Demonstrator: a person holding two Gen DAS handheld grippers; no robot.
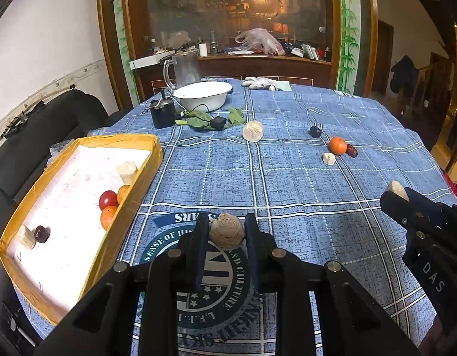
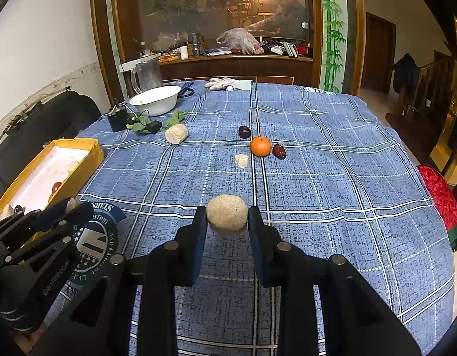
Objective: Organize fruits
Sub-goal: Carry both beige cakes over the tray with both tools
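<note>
My left gripper [image 1: 227,222] is shut on a round beige lump [image 1: 227,234], held just above the blue checked cloth, right of the yellow box [image 1: 133,195]. The box holds a red fruit [image 1: 108,199], two oranges [image 1: 108,216], a dark fruit [image 1: 42,233] and pale chunks. My right gripper [image 2: 227,212] is shut on a second pale round lump [image 2: 227,213] over the table's near middle. Farther off lie an orange [image 2: 260,146], a red date [image 2: 278,151], a dark plum [image 2: 244,131], a small pale chunk [image 2: 241,160] and a bigger pale piece [image 2: 176,133].
At the far left of the table stand a white bowl [image 1: 202,95], a glass jug [image 1: 185,69], a black device with a cable [image 1: 162,114] and green leaves [image 1: 198,118]. White gloves [image 1: 259,83] lie at the far edge. A black chair [image 1: 50,124] stands behind the box.
</note>
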